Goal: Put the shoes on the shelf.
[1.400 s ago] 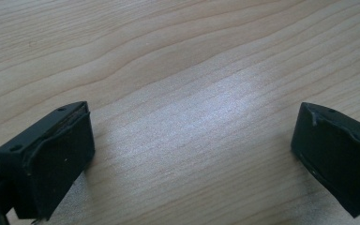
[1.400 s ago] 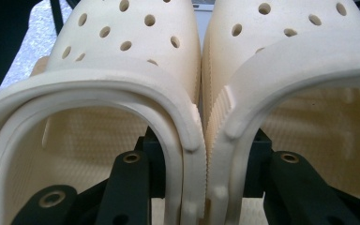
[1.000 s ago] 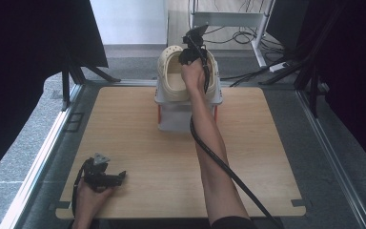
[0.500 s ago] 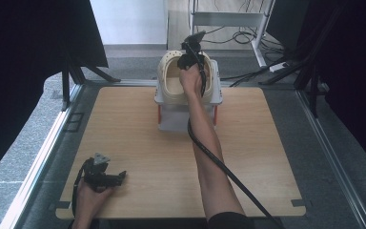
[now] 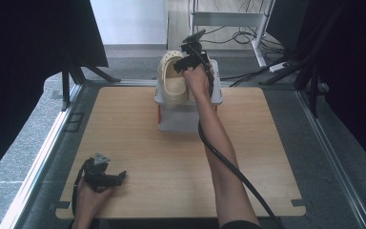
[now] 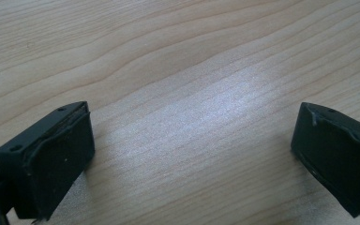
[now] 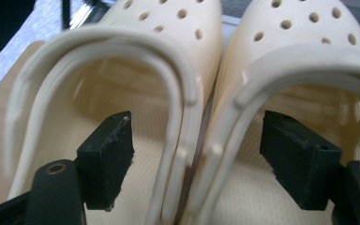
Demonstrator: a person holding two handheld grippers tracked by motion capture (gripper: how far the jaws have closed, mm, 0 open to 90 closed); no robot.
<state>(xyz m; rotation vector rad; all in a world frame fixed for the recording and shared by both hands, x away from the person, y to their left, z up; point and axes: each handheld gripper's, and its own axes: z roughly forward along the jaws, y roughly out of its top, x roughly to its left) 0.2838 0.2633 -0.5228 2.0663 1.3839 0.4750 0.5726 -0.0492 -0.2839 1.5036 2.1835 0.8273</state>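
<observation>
Cream clogs (image 7: 206, 93) side by side, adjoining walls between right claw (image 7: 197, 159) jaws, just opened

Light wooden surface (image 5: 138, 143), rectangular, pale grain running across, small notches at both near corners. Set on a grey carpeted floor (image 5: 24, 143) with metal rails along either side. At the far middle edge, a white box (image 5: 181, 117) standing directly on the wood, carrying a pair of cream clogs (image 5: 174, 81) side by side on top. At the near left corner, left tool (image 5: 106, 177) resting on the wood in a hand, jaws spread apart over bare grain. Elsewhere plain wood.
</observation>
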